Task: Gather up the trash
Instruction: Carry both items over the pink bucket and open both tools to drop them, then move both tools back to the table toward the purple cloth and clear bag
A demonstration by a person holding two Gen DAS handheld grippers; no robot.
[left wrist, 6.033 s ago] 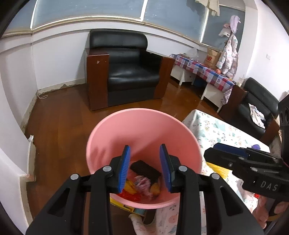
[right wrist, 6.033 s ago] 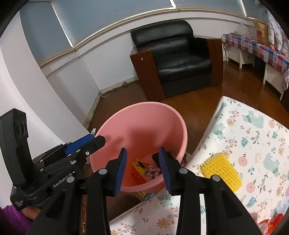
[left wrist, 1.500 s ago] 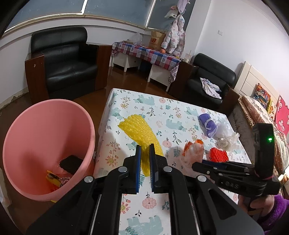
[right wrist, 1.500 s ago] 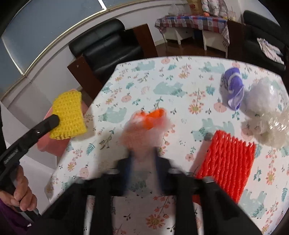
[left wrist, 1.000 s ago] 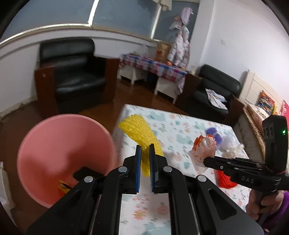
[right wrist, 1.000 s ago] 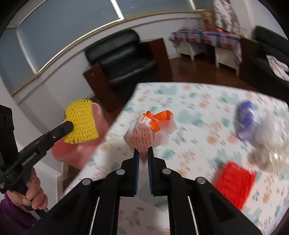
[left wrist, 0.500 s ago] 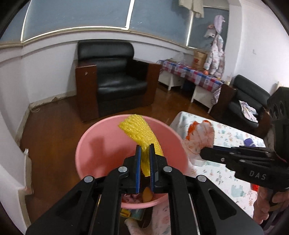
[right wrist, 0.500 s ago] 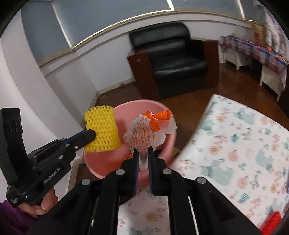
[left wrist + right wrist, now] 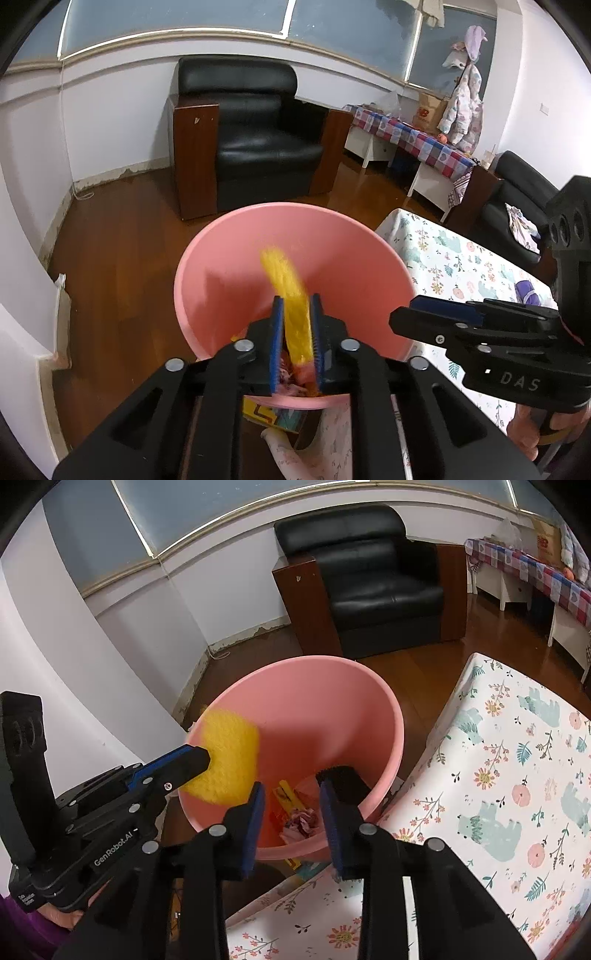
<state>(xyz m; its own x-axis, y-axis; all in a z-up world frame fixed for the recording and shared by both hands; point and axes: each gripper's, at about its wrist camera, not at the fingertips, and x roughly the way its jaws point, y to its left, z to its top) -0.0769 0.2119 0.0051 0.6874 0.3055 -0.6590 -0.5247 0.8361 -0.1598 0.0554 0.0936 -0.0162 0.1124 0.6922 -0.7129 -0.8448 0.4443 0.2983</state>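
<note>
A pink bin (image 9: 295, 210) (image 9: 314, 701) stands on the floor by the table, right under both grippers. My left gripper (image 9: 295, 332) (image 9: 201, 757) hangs over its near rim with its jaws opening. The yellow foam net (image 9: 286, 284) (image 9: 229, 760) is between the pads, blurred and slipping down. My right gripper (image 9: 291, 812) (image 9: 436, 317) is over the bin too, jaws opening with nothing between them. Crumpled pink trash (image 9: 301, 823), a black piece (image 9: 343, 779) and a yellow wrapper (image 9: 282, 792) lie at the bin's bottom.
The floral-cloth table (image 9: 517, 775) (image 9: 461, 266) borders the bin on the right, with a purple item (image 9: 524, 288) on it. A black armchair (image 9: 251, 140) stands behind the bin. White wall (image 9: 74, 672) is close on the left. A person's hand (image 9: 524, 435) holds the right gripper.
Both grippers swung from over the table to above the bin. The right jaws parted and the orange-and-white bag left them. The left jaws widened and the yellow net began to slide.
</note>
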